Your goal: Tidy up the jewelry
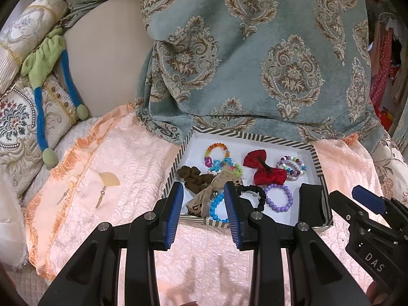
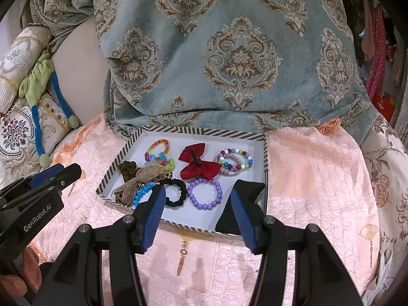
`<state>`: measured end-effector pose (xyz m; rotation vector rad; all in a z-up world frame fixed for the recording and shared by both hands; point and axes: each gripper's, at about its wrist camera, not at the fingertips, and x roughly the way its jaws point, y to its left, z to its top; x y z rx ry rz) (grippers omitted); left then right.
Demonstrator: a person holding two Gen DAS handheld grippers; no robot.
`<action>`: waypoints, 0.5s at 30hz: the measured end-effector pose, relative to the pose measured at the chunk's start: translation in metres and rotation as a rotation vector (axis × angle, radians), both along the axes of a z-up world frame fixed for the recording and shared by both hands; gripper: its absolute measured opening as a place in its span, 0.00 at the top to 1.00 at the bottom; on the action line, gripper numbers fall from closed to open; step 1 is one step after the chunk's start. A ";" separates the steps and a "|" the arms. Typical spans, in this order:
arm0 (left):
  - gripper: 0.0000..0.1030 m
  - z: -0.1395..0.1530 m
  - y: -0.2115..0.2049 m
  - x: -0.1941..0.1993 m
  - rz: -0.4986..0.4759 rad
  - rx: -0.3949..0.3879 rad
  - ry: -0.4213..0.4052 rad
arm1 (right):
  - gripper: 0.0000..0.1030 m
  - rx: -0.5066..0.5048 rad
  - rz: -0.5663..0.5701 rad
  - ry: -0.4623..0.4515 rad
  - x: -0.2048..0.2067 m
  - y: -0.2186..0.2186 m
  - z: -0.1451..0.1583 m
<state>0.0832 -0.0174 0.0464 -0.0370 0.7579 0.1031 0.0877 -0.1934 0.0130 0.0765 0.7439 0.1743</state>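
A white tray with a striped rim (image 1: 255, 137) (image 2: 204, 131) lies on a peach quilt. It holds a red bow (image 1: 262, 168) (image 2: 199, 165), a purple bead bracelet (image 1: 278, 197) (image 2: 205, 195), a black scrunchie (image 1: 255, 193) (image 2: 176, 193), a brown scrunchie (image 1: 193, 176), a beige ribbon bow (image 1: 211, 188), a blue bead bracelet (image 1: 215, 209), several multicoloured bracelets (image 1: 292, 167) and a black pad (image 1: 311, 204) (image 2: 224, 219). My left gripper (image 1: 204, 191) hovers open over the tray's near left edge. My right gripper (image 2: 197, 191) hovers open over the near right part. Neither touches anything.
A blue-green patterned fabric (image 1: 255, 51) hangs just behind the tray. Embroidered cushions (image 1: 17, 122) and a green and blue plush toy (image 1: 51, 81) lie at the far left. The peach quilt (image 2: 318, 178) spreads on both sides. A person's fingers (image 2: 12, 285) show at lower left.
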 end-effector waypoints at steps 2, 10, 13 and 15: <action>0.84 0.001 0.000 -0.001 0.000 -0.001 -0.003 | 0.45 -0.001 0.001 0.001 0.000 0.000 0.000; 0.84 0.002 -0.001 -0.002 0.000 -0.002 -0.004 | 0.45 0.000 0.004 0.002 -0.002 0.000 0.000; 0.84 0.003 0.000 -0.003 -0.004 -0.012 -0.005 | 0.45 0.001 0.005 0.003 -0.003 0.000 -0.001; 0.84 0.004 -0.001 -0.003 -0.015 -0.016 -0.010 | 0.45 0.002 0.006 0.006 -0.003 0.000 -0.001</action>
